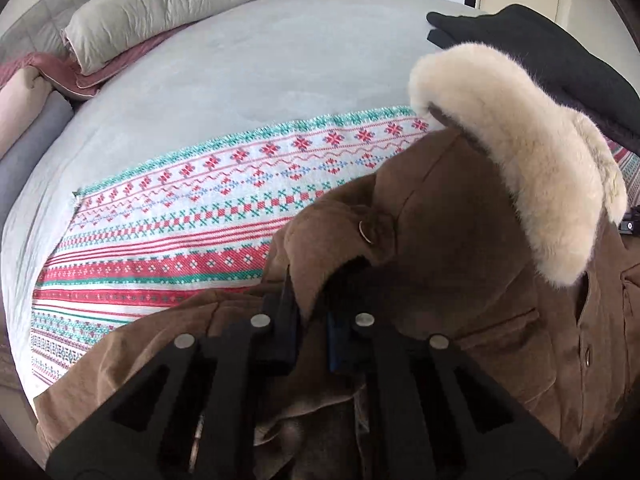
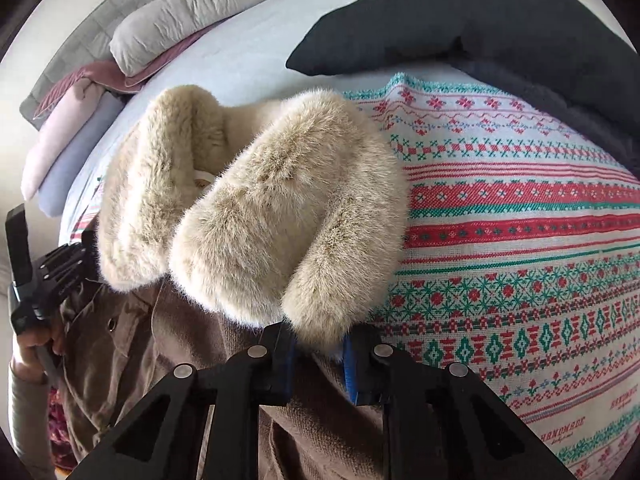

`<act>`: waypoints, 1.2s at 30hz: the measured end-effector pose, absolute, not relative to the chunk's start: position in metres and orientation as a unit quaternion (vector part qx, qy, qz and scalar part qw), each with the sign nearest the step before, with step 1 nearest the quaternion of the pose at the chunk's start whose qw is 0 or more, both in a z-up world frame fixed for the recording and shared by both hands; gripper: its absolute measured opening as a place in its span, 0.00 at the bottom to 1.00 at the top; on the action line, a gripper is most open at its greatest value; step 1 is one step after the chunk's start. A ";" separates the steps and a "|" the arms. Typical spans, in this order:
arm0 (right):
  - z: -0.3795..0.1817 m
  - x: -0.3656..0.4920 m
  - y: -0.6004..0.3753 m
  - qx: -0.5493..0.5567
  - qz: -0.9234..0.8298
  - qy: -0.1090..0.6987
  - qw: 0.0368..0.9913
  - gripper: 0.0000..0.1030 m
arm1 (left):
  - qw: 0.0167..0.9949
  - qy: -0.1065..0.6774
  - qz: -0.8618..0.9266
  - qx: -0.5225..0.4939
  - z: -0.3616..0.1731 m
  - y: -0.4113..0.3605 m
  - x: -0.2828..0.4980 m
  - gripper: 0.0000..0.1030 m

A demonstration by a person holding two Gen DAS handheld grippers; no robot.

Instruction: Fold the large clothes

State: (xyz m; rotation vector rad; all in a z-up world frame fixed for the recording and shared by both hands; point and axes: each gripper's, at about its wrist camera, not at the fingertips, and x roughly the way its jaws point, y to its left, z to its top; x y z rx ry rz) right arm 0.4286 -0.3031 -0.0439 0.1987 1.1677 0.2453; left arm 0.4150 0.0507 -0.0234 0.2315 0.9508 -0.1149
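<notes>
A brown coat (image 1: 460, 272) with a cream fur collar (image 1: 532, 168) is held up over a patterned red, green and white blanket (image 1: 192, 224) on the bed. My left gripper (image 1: 312, 320) is shut on a fold of the coat's brown fabric. My right gripper (image 2: 318, 356) is shut on the coat at the lower end of the fur collar (image 2: 280, 216), with brown fabric (image 2: 180, 360) hanging below. The left gripper's body (image 2: 44, 276) shows at the left edge of the right wrist view.
A dark folded garment (image 1: 560, 56) lies at the blanket's far side, also in the right wrist view (image 2: 480, 24). Pillows and folded bedding (image 1: 152, 12) are stacked at the headboard on the far left. Grey sheet (image 1: 260, 60) stretches beyond the blanket.
</notes>
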 end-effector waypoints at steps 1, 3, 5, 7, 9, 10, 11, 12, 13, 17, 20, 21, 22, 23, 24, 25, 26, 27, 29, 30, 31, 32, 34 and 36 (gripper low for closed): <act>-0.035 0.424 -0.298 0.080 0.106 0.536 0.834 0.15 | 0.895 0.430 -0.038 0.110 -0.011 0.050 0.411 0.11; -0.018 0.419 -0.291 0.052 0.088 0.506 0.857 0.14 | 0.918 0.386 -0.008 0.091 0.019 0.058 0.413 0.11; 0.007 0.418 -0.289 0.036 0.072 0.465 0.882 0.13 | 0.932 0.359 0.009 0.057 0.051 0.068 0.422 0.11; 0.043 0.428 -0.284 0.025 0.060 0.412 0.909 0.12 | 0.941 0.335 0.027 0.033 0.075 0.073 0.428 0.11; 0.074 0.442 -0.281 0.031 0.060 0.383 0.921 0.12 | 0.953 0.301 0.033 0.004 0.095 0.080 0.433 0.12; 0.087 0.449 -0.279 0.036 0.061 0.372 0.926 0.12 | 0.959 0.280 0.037 -0.007 0.099 0.087 0.440 0.12; 0.097 0.454 -0.275 0.034 0.066 0.365 0.928 0.12 | 0.965 0.259 0.047 -0.013 0.102 0.088 0.439 0.12; 0.101 0.462 -0.270 0.026 0.076 0.374 0.924 0.14 | 0.966 0.250 0.062 -0.016 0.099 0.092 0.444 0.13; 0.099 0.469 -0.266 0.019 0.085 0.396 0.914 0.19 | 0.962 0.261 0.077 -0.012 0.089 0.099 0.457 0.16; 0.070 0.473 -0.251 -0.038 0.075 0.438 0.895 0.42 | 0.916 0.388 0.095 0.034 0.033 0.106 0.492 0.33; 0.036 0.469 -0.269 -0.041 0.078 0.463 0.882 0.66 | 0.911 0.407 0.057 0.040 0.017 0.109 0.475 0.64; 0.024 0.471 -0.278 -0.038 0.073 0.479 0.874 0.66 | 0.911 0.406 0.049 0.050 0.013 0.109 0.468 0.66; 0.013 0.466 -0.290 -0.032 0.062 0.494 0.867 0.66 | 0.910 0.408 0.044 0.062 0.010 0.109 0.462 0.68; 0.002 0.466 -0.303 -0.025 0.051 0.506 0.860 0.66 | 0.906 0.415 0.039 0.074 0.006 0.110 0.459 0.69; -0.007 0.467 -0.314 -0.015 0.047 0.516 0.855 0.66 | 0.902 0.422 0.036 0.085 0.003 0.112 0.457 0.69; -0.016 0.472 -0.322 -0.001 0.050 0.528 0.848 0.66 | 0.899 0.427 0.033 0.092 0.000 0.115 0.454 0.69; -0.024 0.472 -0.332 0.018 0.057 0.541 0.839 0.67 | 0.897 0.431 0.032 0.097 -0.003 0.118 0.453 0.69; -0.033 0.472 -0.339 0.038 0.065 0.553 0.830 0.69 | 0.895 0.434 0.034 0.100 -0.004 0.120 0.450 0.69; -0.053 0.475 -0.344 0.074 0.086 0.581 0.806 0.75 | 0.891 0.442 0.037 0.094 -0.009 0.129 0.448 0.70; -0.065 0.474 -0.343 0.087 0.099 0.599 0.790 0.75 | 0.890 0.447 0.036 0.084 -0.013 0.134 0.447 0.71; -0.071 0.467 -0.338 0.093 0.107 0.611 0.779 0.76 | 0.888 0.453 0.033 0.072 -0.017 0.138 0.447 0.71; -0.074 0.464 -0.332 0.081 0.107 0.608 0.783 0.76 | 0.887 0.457 0.031 0.060 -0.022 0.139 0.445 0.71; -0.073 0.458 -0.319 0.048 0.113 0.604 0.787 0.75 | 0.885 0.462 0.029 0.047 -0.032 0.139 0.443 0.71; -0.073 0.451 -0.309 0.039 0.123 0.606 0.785 0.60 | 0.887 0.459 0.033 0.048 -0.039 0.136 0.442 0.71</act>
